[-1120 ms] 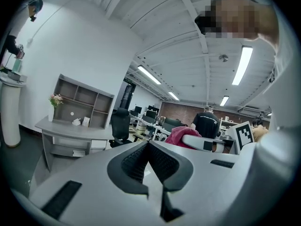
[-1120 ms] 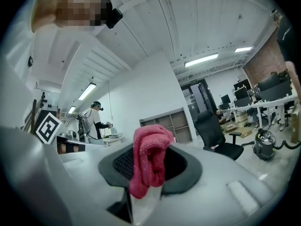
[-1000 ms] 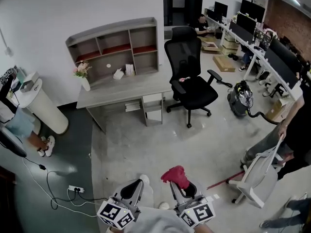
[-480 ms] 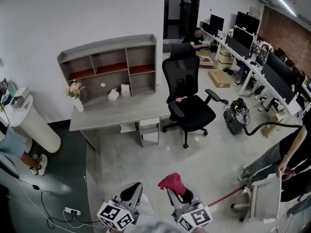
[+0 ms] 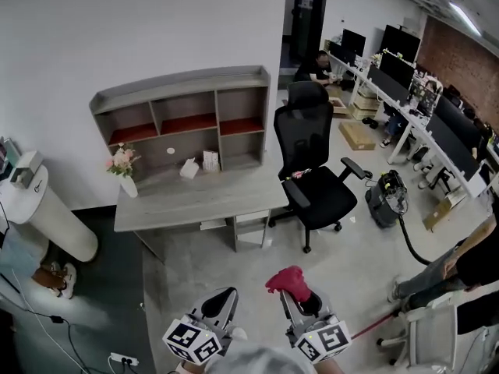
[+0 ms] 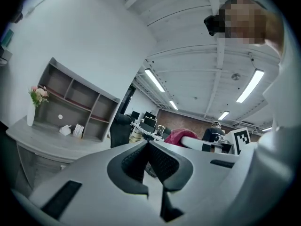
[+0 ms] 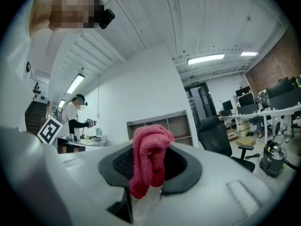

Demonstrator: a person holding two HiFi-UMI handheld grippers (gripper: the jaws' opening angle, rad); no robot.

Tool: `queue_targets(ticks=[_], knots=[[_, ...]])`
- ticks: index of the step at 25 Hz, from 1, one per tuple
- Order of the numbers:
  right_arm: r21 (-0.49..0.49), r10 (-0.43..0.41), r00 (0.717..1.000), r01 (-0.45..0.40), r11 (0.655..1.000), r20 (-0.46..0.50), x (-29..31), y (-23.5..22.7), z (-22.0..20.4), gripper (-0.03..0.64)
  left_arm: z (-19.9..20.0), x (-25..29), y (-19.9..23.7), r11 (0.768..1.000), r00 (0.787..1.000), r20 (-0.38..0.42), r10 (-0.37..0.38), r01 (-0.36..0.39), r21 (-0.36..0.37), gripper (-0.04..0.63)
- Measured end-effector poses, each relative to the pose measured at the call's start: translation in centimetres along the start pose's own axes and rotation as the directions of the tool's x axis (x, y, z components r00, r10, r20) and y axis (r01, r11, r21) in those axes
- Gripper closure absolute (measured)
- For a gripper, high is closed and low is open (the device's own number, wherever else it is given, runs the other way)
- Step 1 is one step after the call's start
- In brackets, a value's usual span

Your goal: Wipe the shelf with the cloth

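A grey shelf unit (image 5: 183,119) with red-floored cubbies stands on a grey desk (image 5: 195,201) against the white wall, far ahead of me. My right gripper (image 5: 290,289) is shut on a red cloth (image 5: 288,281), which bunches up above its jaws; the right gripper view shows the red cloth (image 7: 149,161) clamped there, with the shelf unit (image 7: 162,126) behind. My left gripper (image 5: 224,301) is shut with nothing in it; in its own view the left gripper (image 6: 148,149) has its pads pressed together, the shelf unit (image 6: 75,107) off to the left.
A black office chair (image 5: 312,170) stands right of the desk. On the desk are a flower vase (image 5: 125,170) and small white items (image 5: 189,167). A white cylinder stand (image 5: 47,209) is left. A person (image 5: 460,267) and a vacuum (image 5: 387,197) are right.
The head view has shifted, so the desk and shelf now sit nearer the middle and look larger. Both grippers keep their places low in the view, the cloth still held.
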State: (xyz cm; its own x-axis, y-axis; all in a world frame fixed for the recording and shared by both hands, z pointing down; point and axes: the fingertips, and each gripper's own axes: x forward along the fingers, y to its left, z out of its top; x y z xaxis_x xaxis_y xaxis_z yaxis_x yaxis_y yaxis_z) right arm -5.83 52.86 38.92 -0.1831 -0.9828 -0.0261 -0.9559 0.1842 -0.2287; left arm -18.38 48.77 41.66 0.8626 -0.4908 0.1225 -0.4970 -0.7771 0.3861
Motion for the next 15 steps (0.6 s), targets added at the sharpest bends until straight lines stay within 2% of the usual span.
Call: queue_targets(ticks=[6, 15], knots=[[-0.005, 0.004, 1.000, -0.004, 1.000, -0.009, 5.9, 0.0, -1.0, 0.488, 0.8, 0.9, 6.0, 0.999, 1.000, -0.002, 0.027, -0.027, -0.028, 0.589], [0.015, -0.019, 0.997, 0.020, 1.000, -0.077, 10.4, -2.3, -2.9, 0.488, 1.6, 3.8, 9.3, 0.998, 0.999, -0.040, 0.011, -0.014, -0.062, 0.589]])
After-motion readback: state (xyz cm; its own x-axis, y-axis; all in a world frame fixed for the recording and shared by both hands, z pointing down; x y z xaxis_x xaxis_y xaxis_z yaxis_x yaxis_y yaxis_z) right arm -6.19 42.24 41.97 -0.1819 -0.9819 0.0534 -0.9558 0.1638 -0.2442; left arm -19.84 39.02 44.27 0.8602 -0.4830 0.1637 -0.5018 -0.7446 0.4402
